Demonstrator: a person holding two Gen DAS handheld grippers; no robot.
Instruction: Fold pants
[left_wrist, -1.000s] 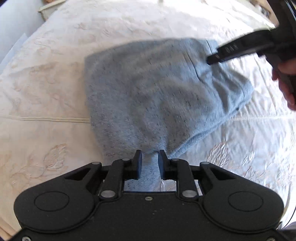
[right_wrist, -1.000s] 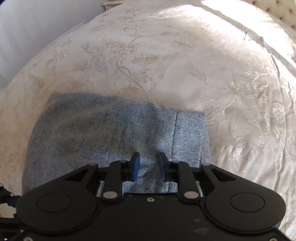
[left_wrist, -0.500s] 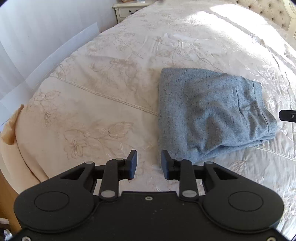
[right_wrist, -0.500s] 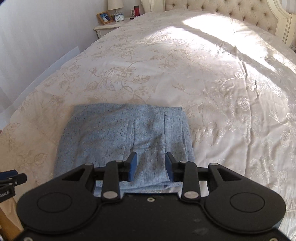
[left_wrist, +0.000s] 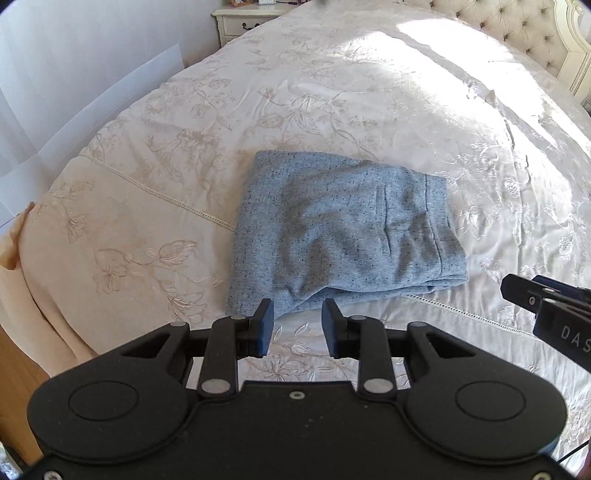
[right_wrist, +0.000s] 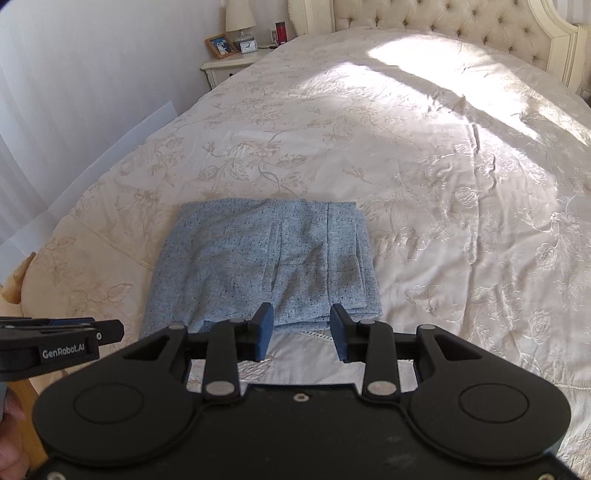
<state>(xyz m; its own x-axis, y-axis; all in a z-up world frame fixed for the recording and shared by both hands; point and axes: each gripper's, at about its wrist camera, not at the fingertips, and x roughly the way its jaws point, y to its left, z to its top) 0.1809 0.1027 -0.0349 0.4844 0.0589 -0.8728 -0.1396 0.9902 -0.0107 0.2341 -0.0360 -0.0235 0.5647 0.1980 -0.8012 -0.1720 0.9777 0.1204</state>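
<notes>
Both grippers lifted off folded pants (left_wrist: 343, 229); bedspread (left_wrist: 369, 92) surrounds them.

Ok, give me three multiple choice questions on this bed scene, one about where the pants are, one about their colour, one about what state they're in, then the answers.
1. Where do the pants lie?
A. on the bedspread near the foot of the bed
B. on the nightstand
C. against the headboard

2. What colour are the pants?
A. speckled light blue
B. plain red
C. black

3. What state are the pants in?
A. spread out flat at full length
B. folded into a compact bundle, lying free
C. hanging from a hand-held gripper

Answers:
1 A, they rest on the cream floral cover, far from the tufted headboard.
2 A, the fabric is light blue with dark flecks.
3 B, layered edges show at the near side, and the left hand-held gripper and right hand-held gripper are both open and clear of the cloth.
</notes>
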